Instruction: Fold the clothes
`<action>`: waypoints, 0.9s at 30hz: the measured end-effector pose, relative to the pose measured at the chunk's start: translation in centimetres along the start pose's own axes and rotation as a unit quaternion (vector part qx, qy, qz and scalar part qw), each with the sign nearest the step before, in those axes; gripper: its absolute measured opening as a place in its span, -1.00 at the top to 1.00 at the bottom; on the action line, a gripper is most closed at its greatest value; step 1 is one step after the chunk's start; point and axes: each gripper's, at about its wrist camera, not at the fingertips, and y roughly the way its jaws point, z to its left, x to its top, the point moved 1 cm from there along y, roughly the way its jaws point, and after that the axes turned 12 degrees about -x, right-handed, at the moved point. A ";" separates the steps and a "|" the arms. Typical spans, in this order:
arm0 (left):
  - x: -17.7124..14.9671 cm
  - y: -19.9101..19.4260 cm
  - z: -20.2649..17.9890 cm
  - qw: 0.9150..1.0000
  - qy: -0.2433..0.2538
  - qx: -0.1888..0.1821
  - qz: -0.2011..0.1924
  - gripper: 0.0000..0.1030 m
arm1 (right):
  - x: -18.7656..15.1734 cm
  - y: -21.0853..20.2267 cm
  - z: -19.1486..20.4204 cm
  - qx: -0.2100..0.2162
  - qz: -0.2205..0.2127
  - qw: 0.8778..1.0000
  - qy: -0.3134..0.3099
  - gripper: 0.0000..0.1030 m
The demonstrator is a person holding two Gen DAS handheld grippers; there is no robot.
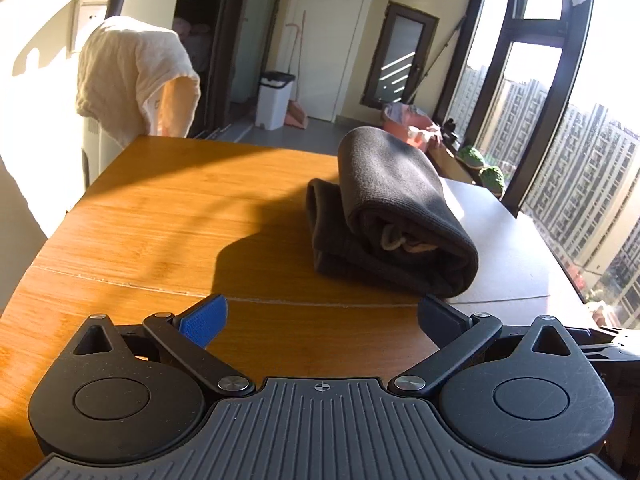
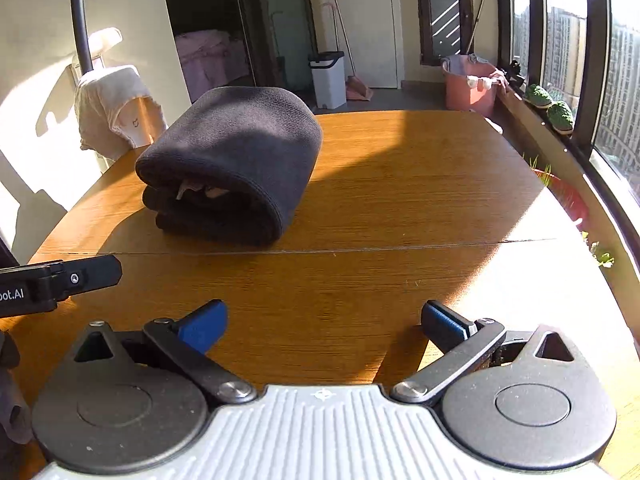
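Note:
A dark grey garment (image 1: 396, 216) lies folded into a thick bundle on the wooden table (image 1: 168, 208), with a pale drawstring showing at its open end. My left gripper (image 1: 322, 320) is open just short of the bundle's near corner, nothing between its blue pads. In the right wrist view the same folded garment (image 2: 236, 160) sits ahead and to the left on the table (image 2: 400, 208). My right gripper (image 2: 324, 326) stands open over bare wood, well apart from the garment. Part of the left gripper's body (image 2: 60, 280) shows at the left edge.
A cream towel (image 1: 132, 76) hangs over a chair back beyond the table's far left corner. A white bin (image 2: 328, 78) and a pink bucket (image 2: 468, 88) stand on the floor behind. Windows and a sill with green shoes (image 2: 548, 104) run along the right.

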 end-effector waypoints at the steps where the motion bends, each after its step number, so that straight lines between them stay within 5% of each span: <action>1: -0.4 0.0 0.0 1.000 0.005 0.017 0.014 -1.00 | -0.2 -0.1 0.3 -0.010 0.002 1.000 -0.003 -1.00; 7: -2.2 0.6 0.0 0.993 0.035 0.096 0.055 -1.00 | -1.0 -0.2 1.1 -0.067 -0.009 0.998 -0.002 -1.00; 27: -2.6 0.3 0.1 0.993 0.042 0.103 0.045 -1.00 | -1.8 -1.1 1.8 -0.079 -0.012 0.997 0.010 -1.00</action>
